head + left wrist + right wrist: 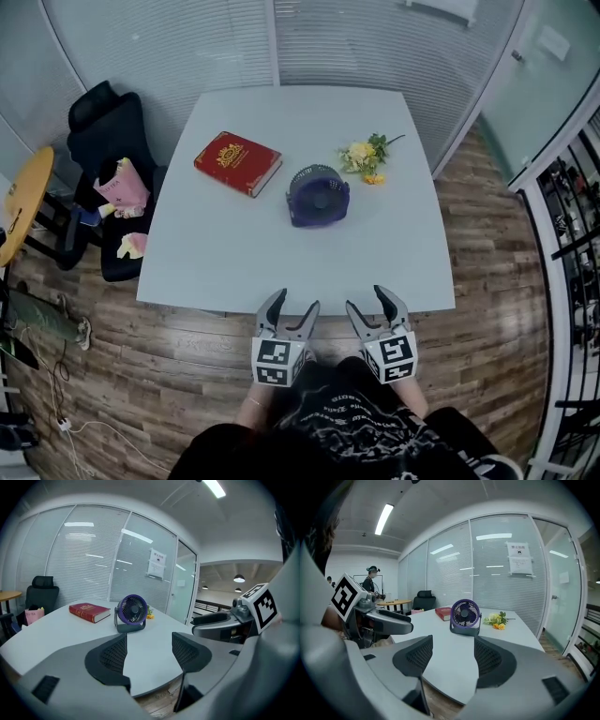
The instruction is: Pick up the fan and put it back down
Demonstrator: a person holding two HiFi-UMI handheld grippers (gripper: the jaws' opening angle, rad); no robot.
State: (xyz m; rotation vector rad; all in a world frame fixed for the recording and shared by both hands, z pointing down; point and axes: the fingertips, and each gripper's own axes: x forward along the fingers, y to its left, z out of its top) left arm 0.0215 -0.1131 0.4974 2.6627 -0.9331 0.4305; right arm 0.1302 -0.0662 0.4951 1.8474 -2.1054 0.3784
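Looking down from the head view, the purple fan (319, 195) stands upright near the middle of the pale table (234, 253), with a red book (237, 162) beside it on one side and a sprig of yellow flowers (365, 157) on the other. The left gripper (294, 302) and right gripper (369, 300) hang side by side at the table's near edge, well apart from the fan. Both have their jaws spread.

In the left gripper view the jaws stand apart with only bare tabletop between them. The fan (132, 611) sits beyond, slightly left of the gap, so the pick-up has not begun.

In the right gripper view the jaws are likewise spread and empty, with the fan (465, 615) roughly ahead and the flowers (497, 619) just past it.

The likely trouble lies in the approach. The fan's round cage sits on a narrow stand, so a jaw that meets it off-centre or too high could tip it or push it into the book. Pinching the thin grille rather than the frame might let it slip on the lift — or set it down crooked.
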